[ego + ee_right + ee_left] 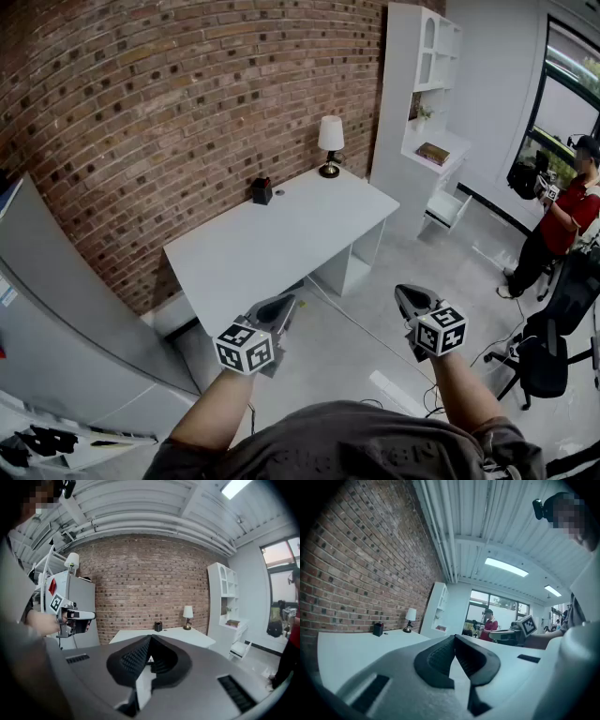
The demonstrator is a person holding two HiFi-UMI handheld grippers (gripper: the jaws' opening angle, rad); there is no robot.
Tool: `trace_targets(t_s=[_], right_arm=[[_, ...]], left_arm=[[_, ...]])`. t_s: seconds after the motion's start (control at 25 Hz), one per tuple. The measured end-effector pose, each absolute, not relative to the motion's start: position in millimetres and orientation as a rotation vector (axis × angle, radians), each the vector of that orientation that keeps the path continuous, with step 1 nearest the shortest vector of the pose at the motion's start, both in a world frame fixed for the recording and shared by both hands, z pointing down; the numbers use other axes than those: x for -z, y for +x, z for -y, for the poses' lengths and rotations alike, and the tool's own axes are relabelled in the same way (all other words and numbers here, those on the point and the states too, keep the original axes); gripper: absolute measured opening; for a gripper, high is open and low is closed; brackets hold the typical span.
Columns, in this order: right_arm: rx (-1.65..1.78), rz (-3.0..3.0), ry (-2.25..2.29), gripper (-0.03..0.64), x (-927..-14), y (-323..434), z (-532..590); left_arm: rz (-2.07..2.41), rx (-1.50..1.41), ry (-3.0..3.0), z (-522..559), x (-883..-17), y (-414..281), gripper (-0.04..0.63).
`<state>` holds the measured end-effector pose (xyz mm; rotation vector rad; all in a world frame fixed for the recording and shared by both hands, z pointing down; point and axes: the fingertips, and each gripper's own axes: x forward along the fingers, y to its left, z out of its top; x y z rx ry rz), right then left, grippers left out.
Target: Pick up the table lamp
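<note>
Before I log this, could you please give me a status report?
Left gripper and right gripper shut, empty, short of desk. Table lamp upright at its far corner, untouched. Nothing between; black box stands aside.

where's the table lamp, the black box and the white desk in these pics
table lamp [330, 133], head view, on its white shade
black box [262, 191], head view, on its front face
white desk [272, 248], head view, on the bare top
</note>
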<state>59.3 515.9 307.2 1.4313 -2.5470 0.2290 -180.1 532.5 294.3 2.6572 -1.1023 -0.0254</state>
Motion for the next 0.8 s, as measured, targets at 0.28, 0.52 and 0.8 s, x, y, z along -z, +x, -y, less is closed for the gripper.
trace_targets(t_s=[0.28,0.52,0.8], right_arm=[[-0.221,2.547,1.43,-0.008,-307.0,61.2,-513.1],[-0.222,2.55,1.426,-0.008,-310.1,64.6,-510.4],[-0.179,2.555,1.438,-0.008,-306.5,85.9,-505.3]], left_arm=[[1.098,0.026,2.658,-530.5,-294.9,-177.2,0.005],[1.098,0.015,2.656,-528.2,-297.8,-171.8,0.005],[1.113,-0.002,2.655,-522.8,-299.5,-146.9,0.005]])
